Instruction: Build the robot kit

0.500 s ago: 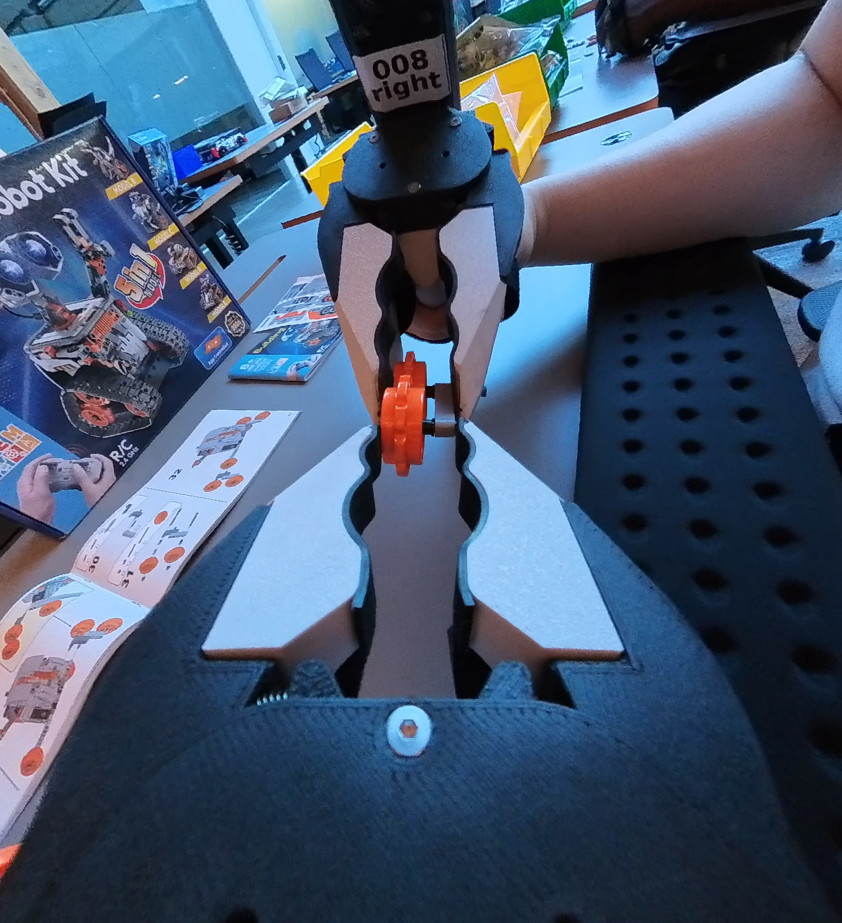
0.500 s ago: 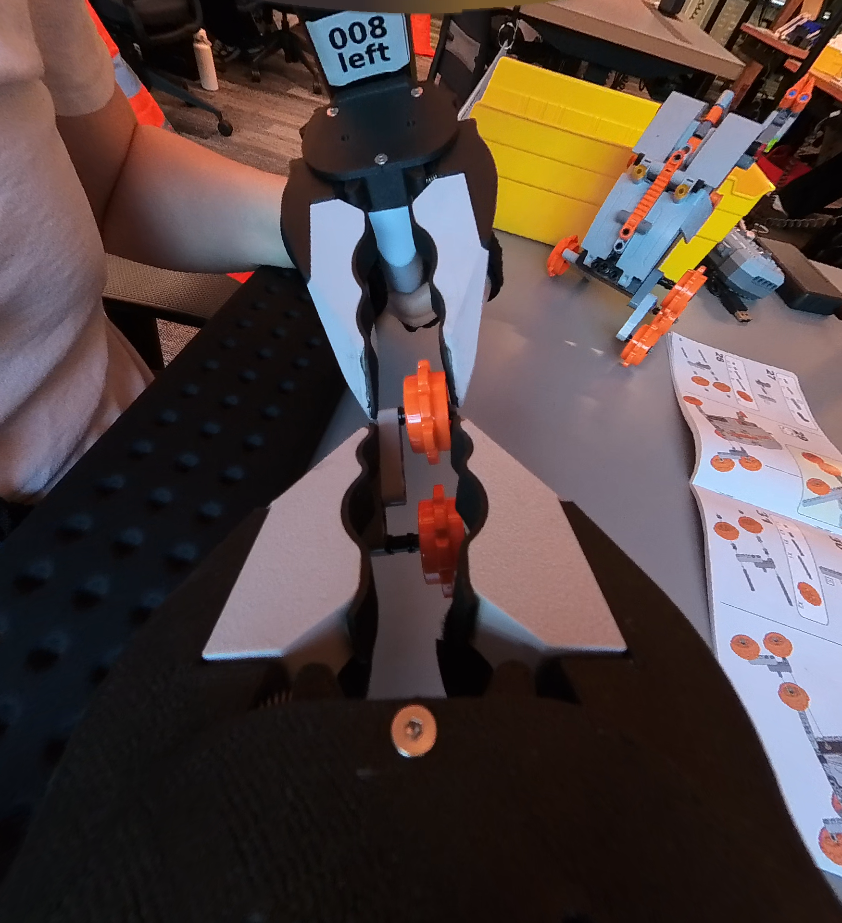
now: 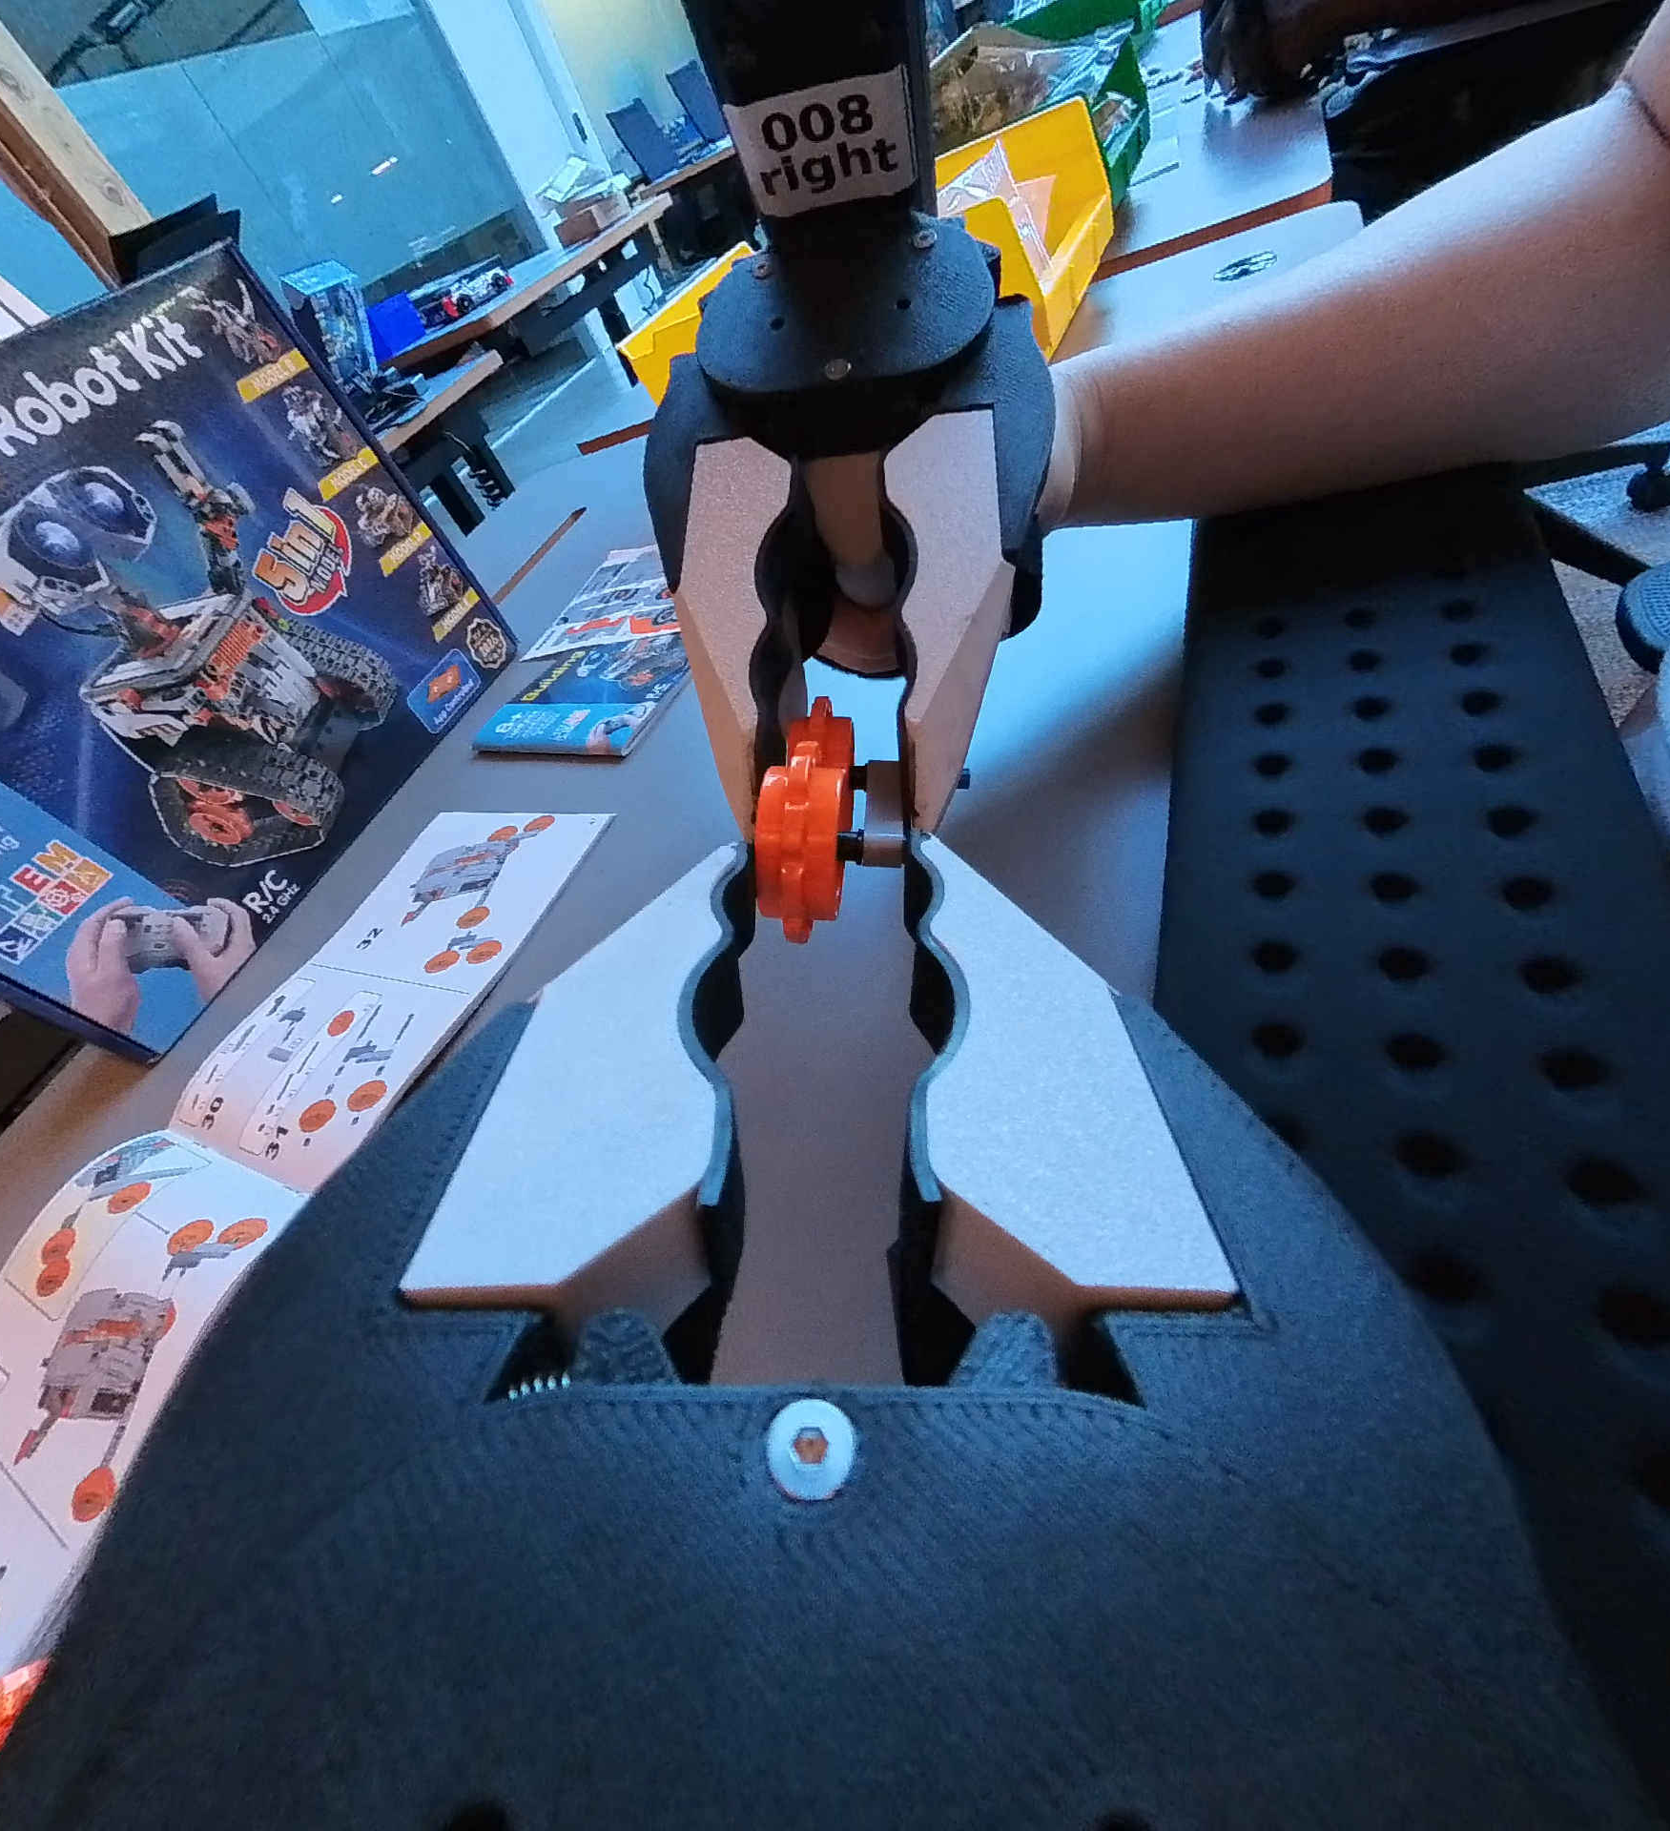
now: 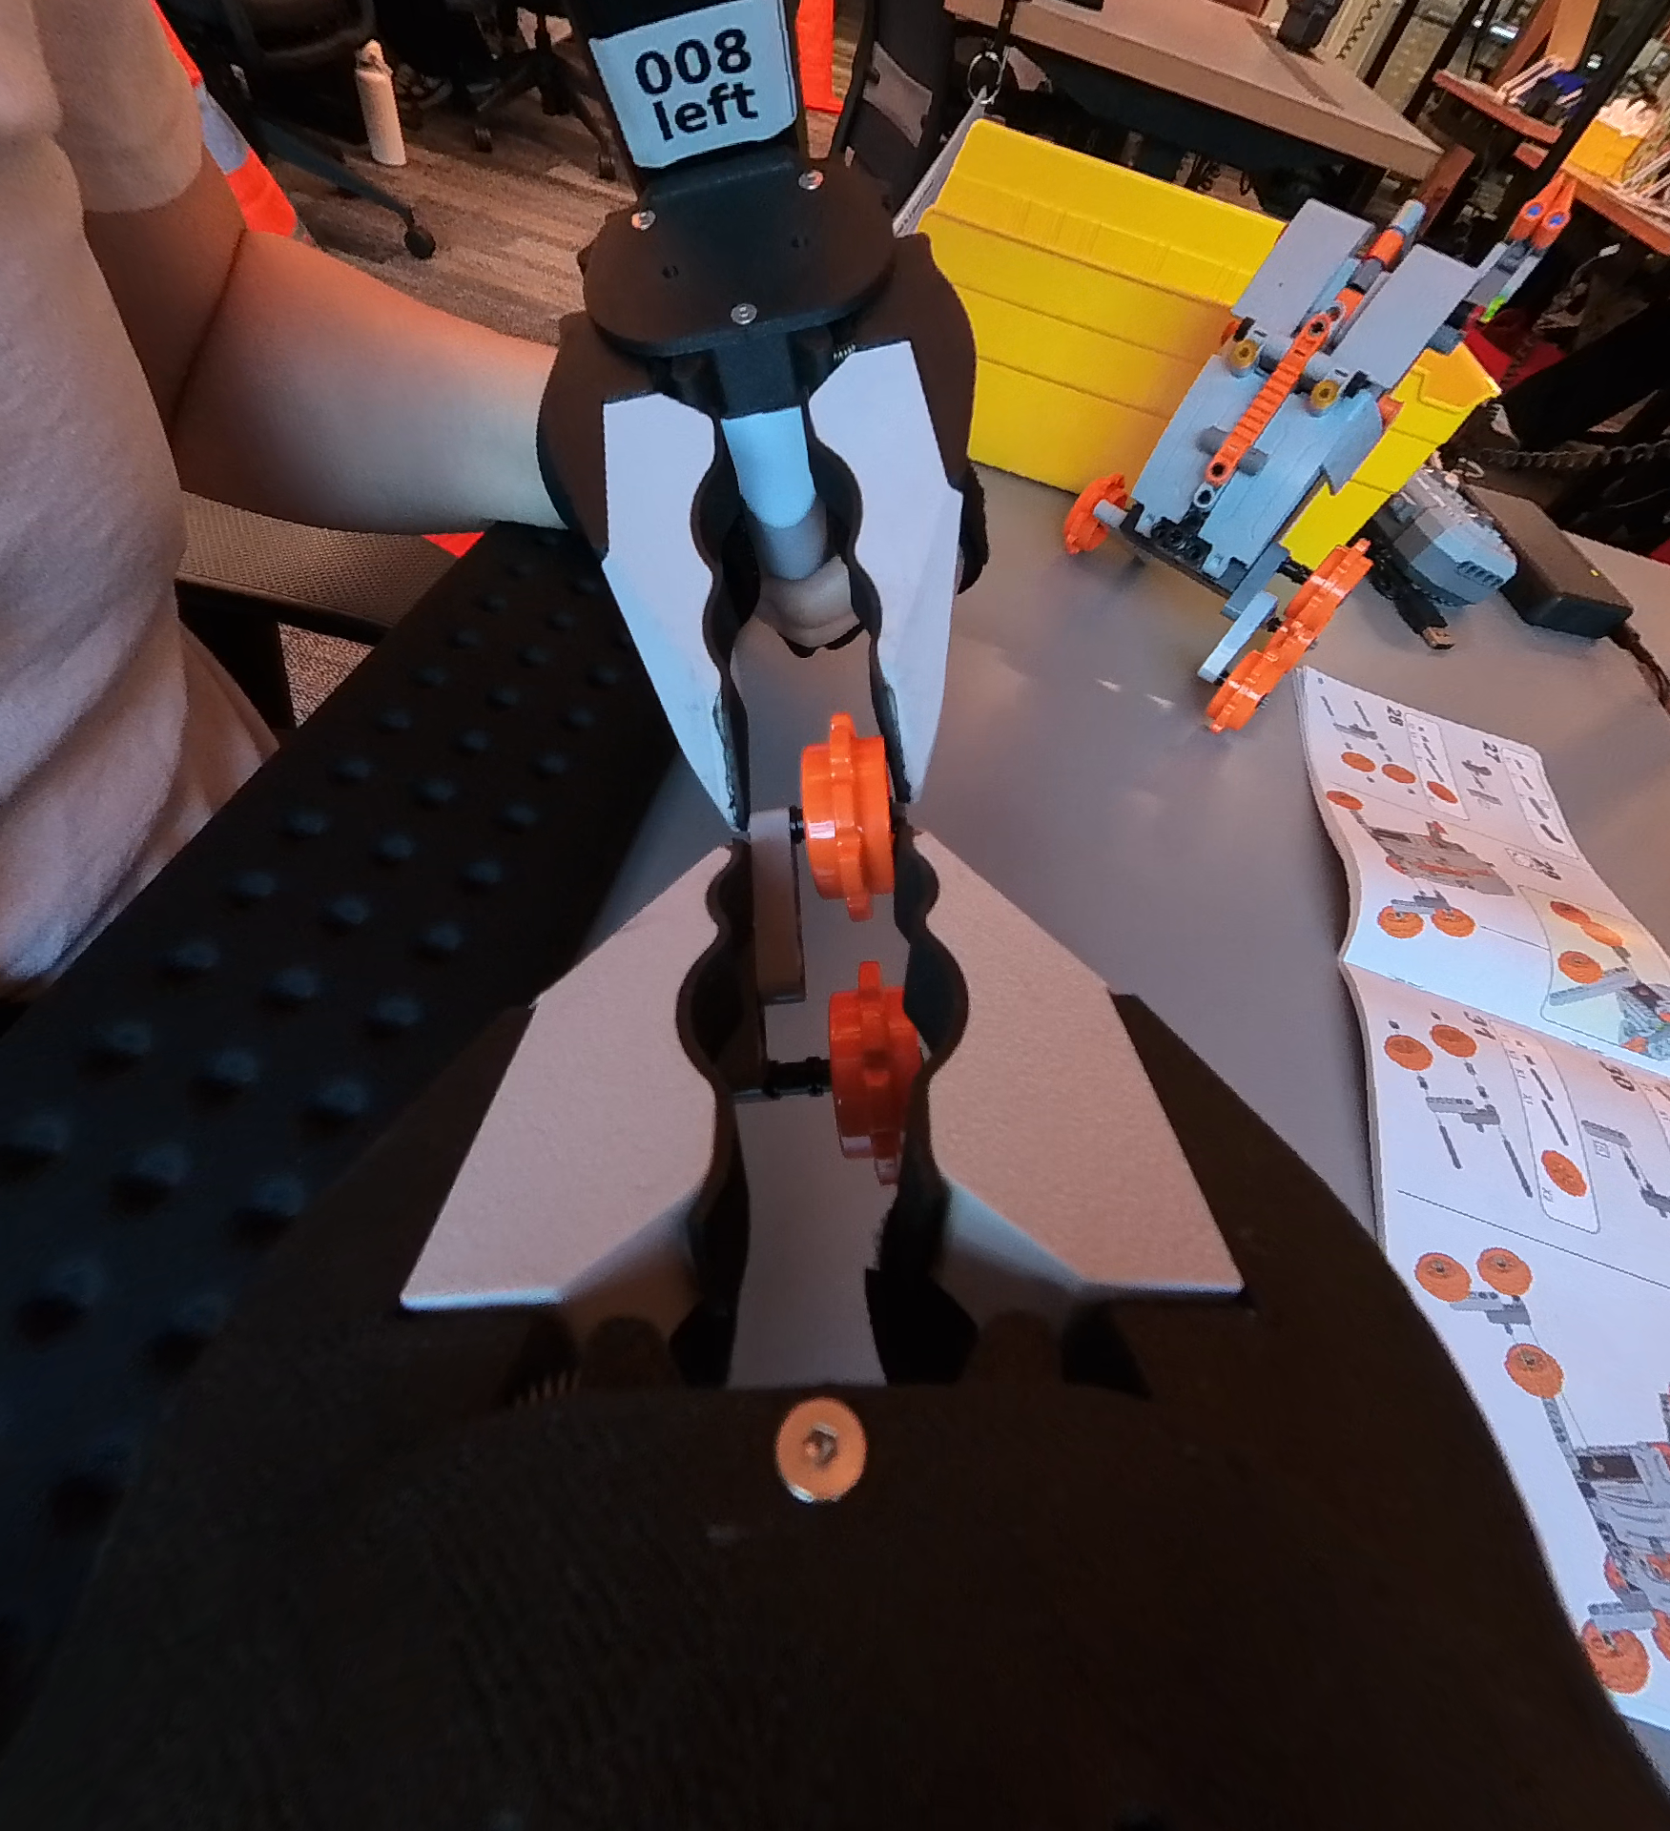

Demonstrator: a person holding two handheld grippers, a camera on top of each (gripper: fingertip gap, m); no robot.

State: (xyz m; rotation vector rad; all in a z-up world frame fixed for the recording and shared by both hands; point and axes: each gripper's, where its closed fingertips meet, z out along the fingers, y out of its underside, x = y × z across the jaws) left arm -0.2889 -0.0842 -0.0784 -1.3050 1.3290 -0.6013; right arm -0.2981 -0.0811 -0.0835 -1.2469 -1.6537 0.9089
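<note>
In the left wrist view, my left gripper [image 3: 826, 857] fills the lower centre with its jaws parted to a moderate gap; its fingertips [image 3: 727, 872] sit right at the near orange wheel [image 3: 799, 827] and the grey beam [image 3: 882, 817], though I cannot tell if they pinch the piece or only touch it. The right gripper [image 3: 836, 783] comes down from the top centre onto the same piece. Against half a second ago, a second wheel edge now peeks behind the first. A kit box [image 3: 167, 634] stands at upper left, a manual [image 3: 335, 1011] below it. In the right wrist view, my right gripper [image 4: 826, 862] is clamped on the assembly: beam [image 4: 773, 912] against the left finger, lower orange wheel [image 4: 872, 1065] against the right. The left gripper [image 4: 821, 793] meets the upper orange wheel [image 4: 845, 812]. Little has changed here.
</note>
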